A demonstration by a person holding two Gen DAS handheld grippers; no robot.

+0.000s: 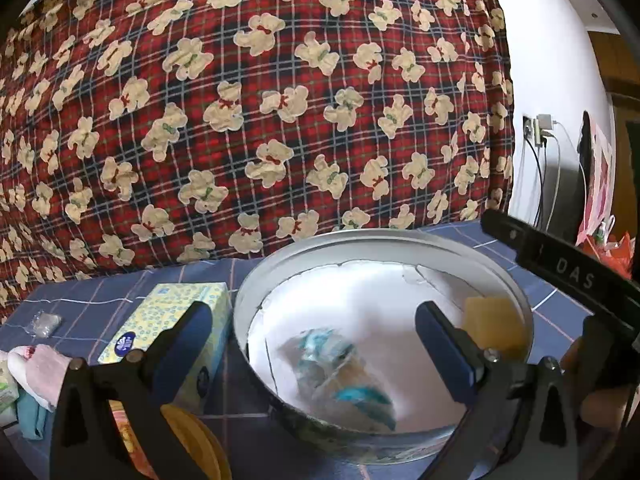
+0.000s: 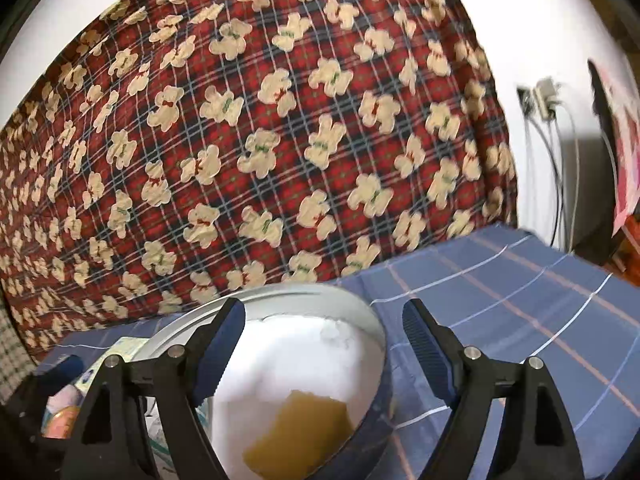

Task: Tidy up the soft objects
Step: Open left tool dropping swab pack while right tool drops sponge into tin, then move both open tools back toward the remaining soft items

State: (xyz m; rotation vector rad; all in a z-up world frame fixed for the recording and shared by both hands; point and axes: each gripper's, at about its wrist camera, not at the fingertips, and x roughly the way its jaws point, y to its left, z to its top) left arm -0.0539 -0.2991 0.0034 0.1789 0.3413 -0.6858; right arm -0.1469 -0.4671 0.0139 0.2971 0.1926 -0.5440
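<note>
On the counter [image 1: 560, 280], which is draped in a blue cloth crossed with thin white and pink lines, we see a round metal tin [image 1: 256, 280] with a white lining, standing close in front of a big red plaid quilt printed with cream teddy bears [image 1: 256, 100]. Inside the tin lie two soft things: a clear plastic packet with blue and white contents [image 1: 340, 384], blurred in the left wrist view, toward the near side, and a yellow sponge block [image 1: 494, 328] against the wall on the right. Our left gripper [image 1: 314, 352] hangs over the tin with its blue-padded fingers spread wide apart; the packet shows in the gap between them, but neither pad touches it. Our right gripper [image 2: 324, 352] is likewise spread, its jaws standing well apart above the right rim of the tin, with nothing pinched between them; the sponge lies below and between its fingers, clear of both pads. From the left wrist view the black body of the right gripper reaches in from the right edge, above the sponge.

Just beside the tin on its left rests a yellow tissue box patterned with small blue flowers [image 1: 168, 320]. Farther left on the cloth we find a small clear plastic sachet [image 1: 46, 322], a folded pink cloth [image 1: 40, 372] and a teal cloth [image 1: 32, 416] beneath it. A yellow round object [image 1: 196, 440] peeks out behind the left finger; we cannot tell what it is.
</note>
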